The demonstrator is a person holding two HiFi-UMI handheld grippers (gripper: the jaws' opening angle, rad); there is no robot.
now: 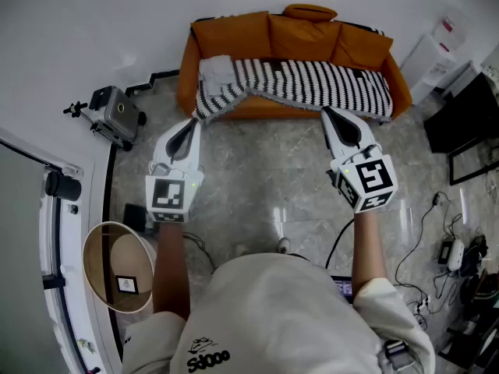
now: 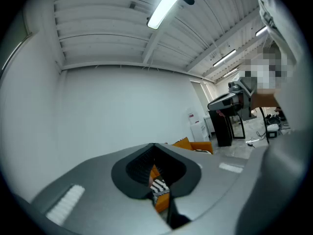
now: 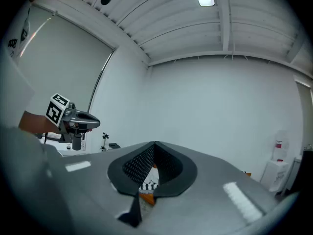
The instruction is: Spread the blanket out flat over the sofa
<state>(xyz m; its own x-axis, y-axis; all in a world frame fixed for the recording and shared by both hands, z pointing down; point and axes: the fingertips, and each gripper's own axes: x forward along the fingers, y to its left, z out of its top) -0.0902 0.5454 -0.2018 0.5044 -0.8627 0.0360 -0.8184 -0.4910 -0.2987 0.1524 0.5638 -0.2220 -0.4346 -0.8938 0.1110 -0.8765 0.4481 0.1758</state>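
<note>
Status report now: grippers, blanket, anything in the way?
Left gripper shut, empty. Right gripper shut, empty. Striped blanket on sofa seat, left end bunched. Nothing blocking.

Blanket (image 1: 300, 82) on sofa (image 1: 234, 33) seat — tripod (image 1: 113, 115) left.

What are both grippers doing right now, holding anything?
Left gripper: closed, holding nothing.
Right gripper: closed, holding nothing.
</note>
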